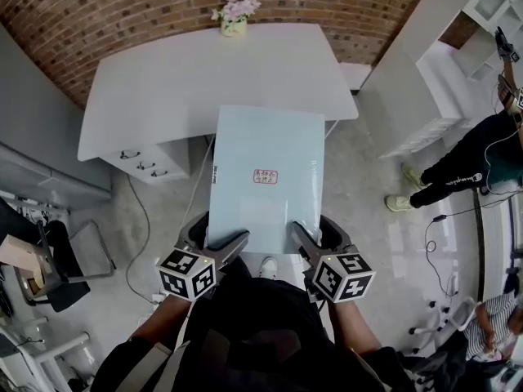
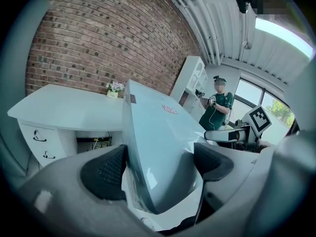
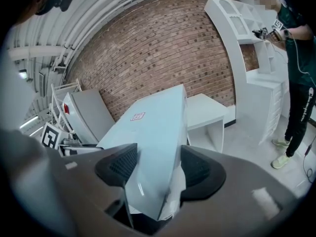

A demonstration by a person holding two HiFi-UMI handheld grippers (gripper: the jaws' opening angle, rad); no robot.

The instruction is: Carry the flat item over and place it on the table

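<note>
Panel [image 1: 265, 178], clamped at its near edge by left gripper [image 1: 233, 247] and right gripper [image 1: 302, 240], held aloft before the table [image 1: 155, 88]; setting down remains.

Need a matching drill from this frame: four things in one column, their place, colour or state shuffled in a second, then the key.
Things:
1. flat panel
2. flower pot
3. left tool
4. person in green top

Descriptions:
A. shut on the panel's near left corner
B. standing on the floor at the right, by white shelving
C. pale blue, with a red label on top
D. at the far edge of the white desk, by the brick wall

Pairs: 1-C, 2-D, 3-A, 4-B
</note>
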